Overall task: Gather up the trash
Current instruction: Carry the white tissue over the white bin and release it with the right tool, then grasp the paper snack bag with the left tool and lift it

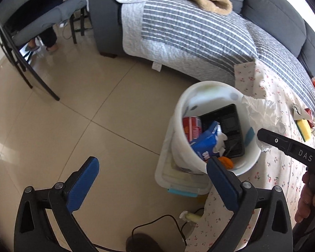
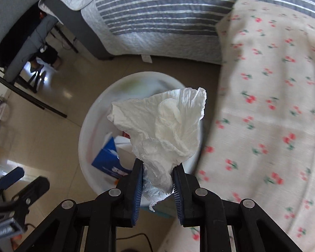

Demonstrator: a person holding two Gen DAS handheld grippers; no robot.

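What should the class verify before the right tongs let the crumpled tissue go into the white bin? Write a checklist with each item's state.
1. Right tongs shut on the tissue: ok.
2. Tissue over the white bin mouth: ok.
3. Left tongs open, nothing in them: ok.
4. Room left in the bin above the blue carton and black tray: ok.
5. Tissue will clear the rim: cannot tell.

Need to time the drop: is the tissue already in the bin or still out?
Out. The right gripper is shut on the tissue, holding it above the bin, not yet among the trash inside.
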